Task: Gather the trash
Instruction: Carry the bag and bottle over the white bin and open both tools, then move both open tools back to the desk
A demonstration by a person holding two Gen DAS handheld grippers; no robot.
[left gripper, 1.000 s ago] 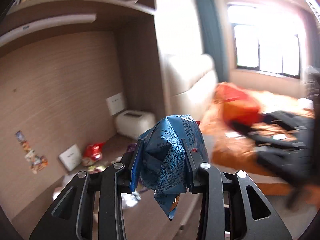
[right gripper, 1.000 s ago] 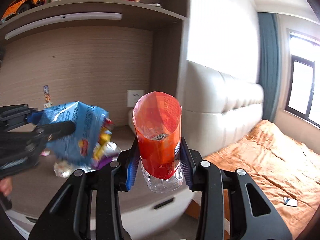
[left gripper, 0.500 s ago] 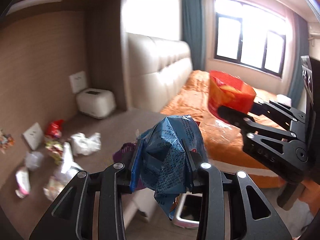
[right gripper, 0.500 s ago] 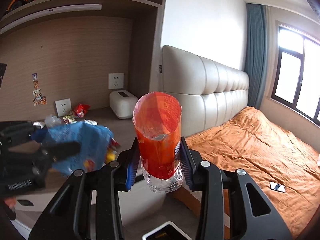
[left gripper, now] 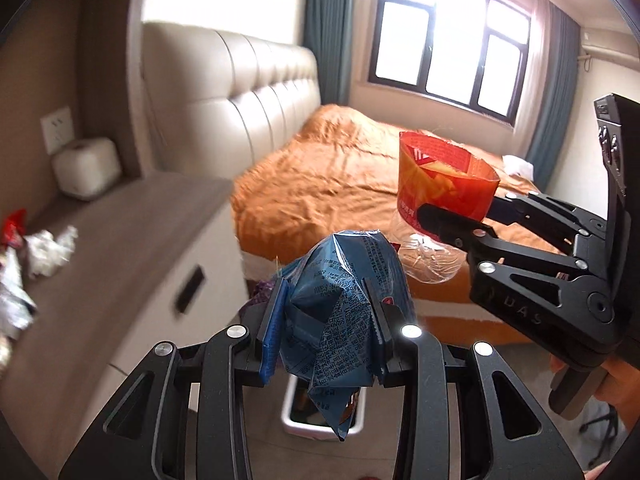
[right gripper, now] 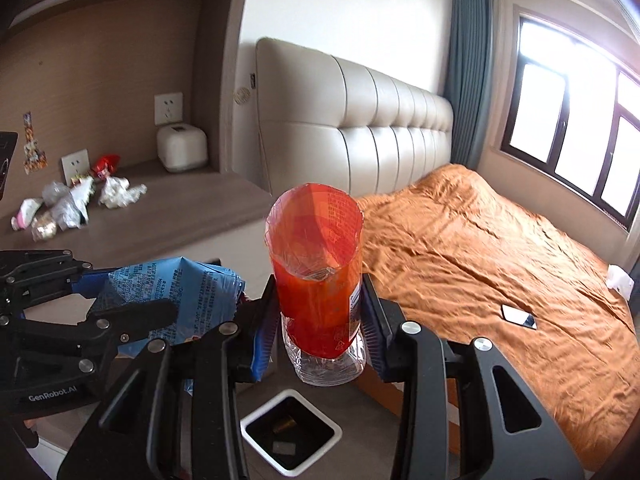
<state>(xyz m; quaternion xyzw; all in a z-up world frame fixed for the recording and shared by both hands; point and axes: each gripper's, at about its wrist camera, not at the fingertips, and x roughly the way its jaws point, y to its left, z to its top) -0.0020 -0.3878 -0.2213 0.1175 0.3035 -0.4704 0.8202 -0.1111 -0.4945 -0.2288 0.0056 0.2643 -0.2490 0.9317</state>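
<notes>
Left tongs (left gripper: 326,328): clamped on a crumpled blue snack wrapper (left gripper: 340,316), which bulges above the pads and hangs below them. Right tongs (right gripper: 320,320): clamped on a clear plastic bottle (right gripper: 320,300) with a loose red-orange label sleeve standing up around it; the squashed clear base shows below the pads. Both items are held in the air, side by side, beside the bed (right gripper: 500,260).

Receptacle: a small white-rimmed waste bin (right gripper: 290,430) with a dark liner stands on the floor between the worktop and the bed. In the right wrist view it lies just below and ahead of the bottle; in the left wrist view its rim (left gripper: 292,428) shows directly under the hanging wrapper. A few scraps appear to lie in the bottom already; what they are cannot be made out.

Outstanding: neither held item has been released. On the worktop (right gripper: 192,216), near the wall sockets, a cluster of rubbish (right gripper: 76,200) remains: crumpled white paper or plastic, clear wrapping, a red packet and a small pink-and-white item. A white box-shaped appliance (right gripper: 182,148) stands in the alcove behind and looks like no part of the job.

Assessment: collection is part way through. Two pieces are at the point of disposal; the worktop pile calls for several further trips.
</notes>
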